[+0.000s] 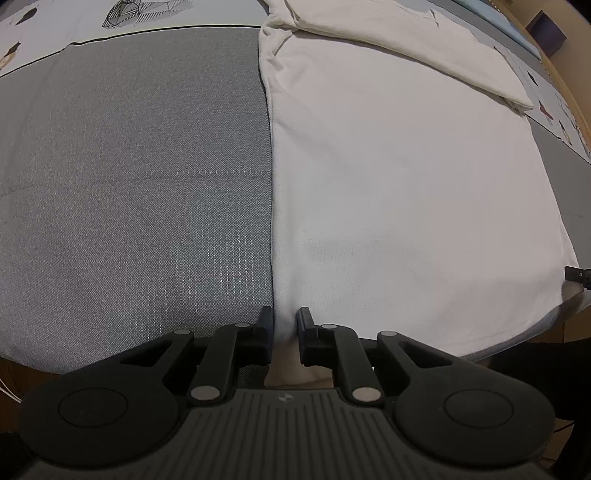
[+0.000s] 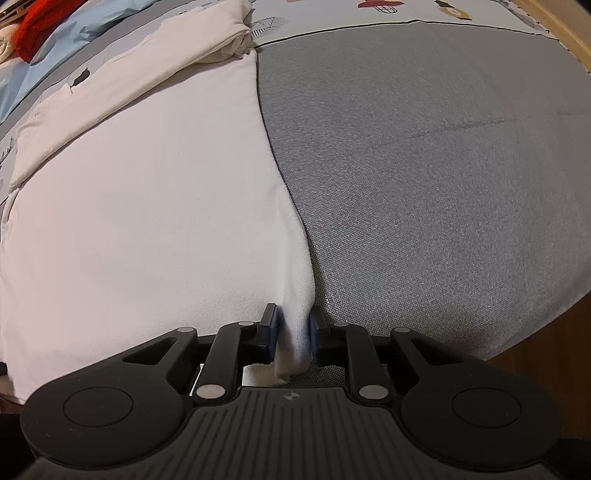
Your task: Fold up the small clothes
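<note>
Right wrist: right gripper (image 2: 292,332) pinching white garment (image 2: 147,206) edge, grey cloth (image 2: 424,184) beside.

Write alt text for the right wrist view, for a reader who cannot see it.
The right gripper pinches the near right edge of a white garment lying flat on a grey cloth surface. The garment's far part is folded over, and a red item lies far left.
</note>
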`<act>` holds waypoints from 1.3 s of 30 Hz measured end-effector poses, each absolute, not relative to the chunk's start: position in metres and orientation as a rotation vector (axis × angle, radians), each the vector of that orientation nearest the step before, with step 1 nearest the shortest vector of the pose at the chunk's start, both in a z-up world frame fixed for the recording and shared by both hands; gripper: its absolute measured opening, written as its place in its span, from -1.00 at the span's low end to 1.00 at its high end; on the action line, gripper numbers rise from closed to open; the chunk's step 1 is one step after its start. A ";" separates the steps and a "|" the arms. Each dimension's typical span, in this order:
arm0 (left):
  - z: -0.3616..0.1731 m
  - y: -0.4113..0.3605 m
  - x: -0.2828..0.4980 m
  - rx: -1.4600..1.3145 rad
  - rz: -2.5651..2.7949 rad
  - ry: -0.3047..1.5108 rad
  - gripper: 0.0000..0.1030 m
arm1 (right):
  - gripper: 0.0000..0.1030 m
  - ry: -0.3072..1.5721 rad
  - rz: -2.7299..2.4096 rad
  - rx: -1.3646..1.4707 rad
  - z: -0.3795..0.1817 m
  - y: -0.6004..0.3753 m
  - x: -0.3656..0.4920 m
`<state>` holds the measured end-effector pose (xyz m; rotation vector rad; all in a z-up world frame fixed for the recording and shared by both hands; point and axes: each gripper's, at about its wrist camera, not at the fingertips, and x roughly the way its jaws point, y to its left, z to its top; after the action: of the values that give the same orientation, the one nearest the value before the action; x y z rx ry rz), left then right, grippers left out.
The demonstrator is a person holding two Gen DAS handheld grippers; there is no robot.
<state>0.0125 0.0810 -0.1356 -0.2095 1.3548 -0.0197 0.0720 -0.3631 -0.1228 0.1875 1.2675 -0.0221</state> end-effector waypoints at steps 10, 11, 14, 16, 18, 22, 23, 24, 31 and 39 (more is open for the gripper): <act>-0.092 0.072 0.002 -0.136 -0.103 1.225 -0.92 | -0.82 1.118 0.053 0.258 -0.074 -0.367 0.068; -0.081 0.073 -0.001 -0.141 -0.118 1.196 -0.93 | -0.82 1.084 0.077 0.269 -0.059 -0.367 0.067; -0.049 0.079 -0.015 -0.158 -0.156 1.114 -0.95 | -0.83 0.990 0.143 0.296 -0.019 -0.371 0.059; -0.025 0.086 -0.030 -0.164 -0.183 1.061 -0.96 | -0.84 0.937 0.191 0.320 0.008 -0.377 0.049; -0.002 0.096 -0.050 -0.176 -0.208 1.020 -0.96 | -0.84 0.911 0.239 0.336 0.027 -0.386 0.036; 0.049 0.117 -0.101 -0.199 -0.292 0.931 -0.97 | -0.84 0.899 0.373 0.381 0.062 -0.413 -0.011; 0.059 0.120 -0.113 -0.201 -0.315 0.906 -0.97 | -0.84 0.891 0.404 0.389 0.069 -0.419 -0.021; 0.067 0.123 -0.122 -0.208 -0.332 0.885 -0.97 | -0.84 0.881 0.430 0.400 0.075 -0.425 -0.029; 0.062 0.141 -0.078 -0.258 -0.229 0.852 -1.00 | -0.85 0.810 0.383 0.565 0.069 -0.447 -0.001; -0.027 0.157 0.063 -0.309 -0.052 0.946 -1.00 | -0.85 0.921 0.160 0.587 -0.014 -0.423 0.121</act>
<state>0.0625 0.1569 -0.0266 -0.3086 0.9456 -0.0524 0.1205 -0.4227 -0.0136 0.5874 0.9212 0.1605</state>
